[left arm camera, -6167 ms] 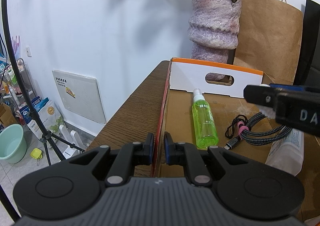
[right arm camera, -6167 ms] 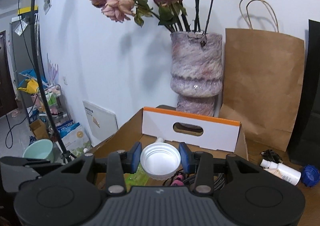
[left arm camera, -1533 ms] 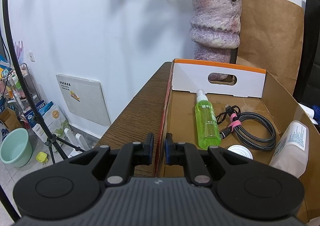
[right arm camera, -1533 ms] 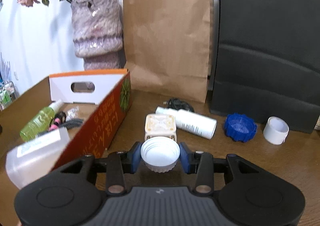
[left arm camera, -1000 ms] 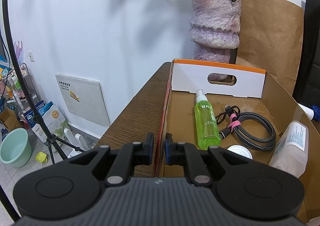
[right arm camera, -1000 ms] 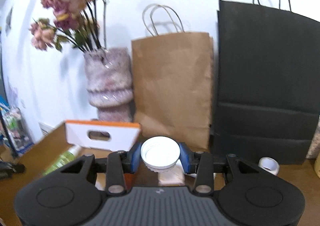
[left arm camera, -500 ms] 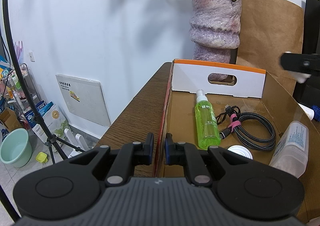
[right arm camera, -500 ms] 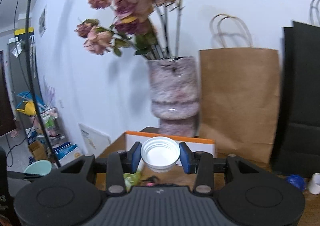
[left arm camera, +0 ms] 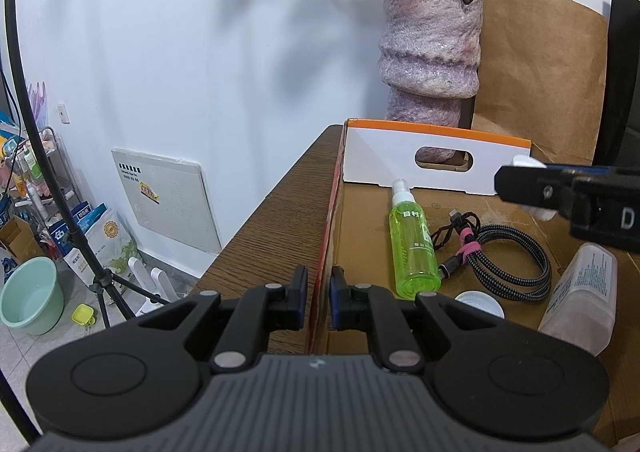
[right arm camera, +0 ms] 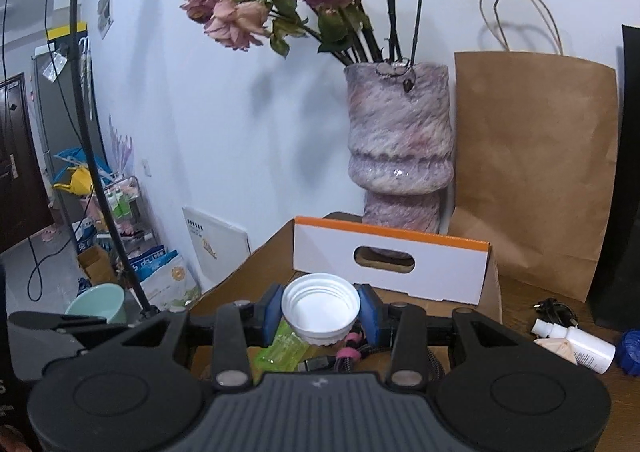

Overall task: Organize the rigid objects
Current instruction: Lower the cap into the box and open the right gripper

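Observation:
An open cardboard box [left arm camera: 436, 161] lies on the wooden table. My left gripper [left arm camera: 319, 288] is shut on the box's red left wall, one finger on either side of it. A white ribbed cap [right arm camera: 320, 306] sits between the blue pads of my right gripper [right arm camera: 320, 312], mouth facing the camera, above the box's inside. In the left wrist view the right gripper [left arm camera: 520, 181] reaches in from the right over the box. On the box floor lie a green spray bottle [left arm camera: 414, 244], a braided cable [left arm camera: 504, 256], another white cap [left arm camera: 480, 302] and a clear bottle [left arm camera: 580, 300].
A purple vase [right arm camera: 400, 147] with dried roses and a brown paper bag [right arm camera: 536, 171] stand behind the box. Right of the box on the table lie a white bottle [right arm camera: 580, 344], a blue cap [right arm camera: 630, 352] and a black cord [right arm camera: 554, 312]. The table edge drops off to the left.
My right gripper has swung left with the white cap, from facing the bags to over the box, and now shows in the left wrist view. The left gripper has kept still.

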{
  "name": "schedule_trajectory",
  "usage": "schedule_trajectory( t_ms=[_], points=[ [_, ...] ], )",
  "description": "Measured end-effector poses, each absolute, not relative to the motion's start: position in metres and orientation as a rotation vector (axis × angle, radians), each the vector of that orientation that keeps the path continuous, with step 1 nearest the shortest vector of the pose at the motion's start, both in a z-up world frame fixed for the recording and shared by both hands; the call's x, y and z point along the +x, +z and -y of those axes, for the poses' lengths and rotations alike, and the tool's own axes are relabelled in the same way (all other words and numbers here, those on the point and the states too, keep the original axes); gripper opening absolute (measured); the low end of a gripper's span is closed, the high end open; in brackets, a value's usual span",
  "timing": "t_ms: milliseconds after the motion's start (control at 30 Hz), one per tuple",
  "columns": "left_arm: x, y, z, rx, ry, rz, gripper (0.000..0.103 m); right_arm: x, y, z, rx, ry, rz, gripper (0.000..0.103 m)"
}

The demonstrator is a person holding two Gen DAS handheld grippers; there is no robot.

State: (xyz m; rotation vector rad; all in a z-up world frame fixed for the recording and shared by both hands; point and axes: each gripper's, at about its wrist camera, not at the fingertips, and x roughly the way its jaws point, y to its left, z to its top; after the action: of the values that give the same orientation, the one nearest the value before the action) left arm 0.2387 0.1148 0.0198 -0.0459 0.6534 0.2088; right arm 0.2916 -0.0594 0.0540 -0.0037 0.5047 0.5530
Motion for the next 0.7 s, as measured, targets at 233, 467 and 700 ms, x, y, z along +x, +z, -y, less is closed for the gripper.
schedule_trajectory(
  t_ms=[233,467,700],
  points=[
    [0.2388,0.0201,-0.1145,-0.045,0.208,-0.653,0.012,0.2918,0.0514,0.0562,-0.013,0.561,-0.523,0.04],
    [0.2392,0.0203,-0.1143,-0.046,0.208,-0.653,0.012,0.2943,0.0511,0.0567,-0.015,0.554,-0.538,0.065],
    [0.2391,0.0198,-0.1142,-0.046,0.209,-0.653,0.012,0.2923,0.055,0.0569,-0.072,0.48,-0.504,0.103]
  ],
)
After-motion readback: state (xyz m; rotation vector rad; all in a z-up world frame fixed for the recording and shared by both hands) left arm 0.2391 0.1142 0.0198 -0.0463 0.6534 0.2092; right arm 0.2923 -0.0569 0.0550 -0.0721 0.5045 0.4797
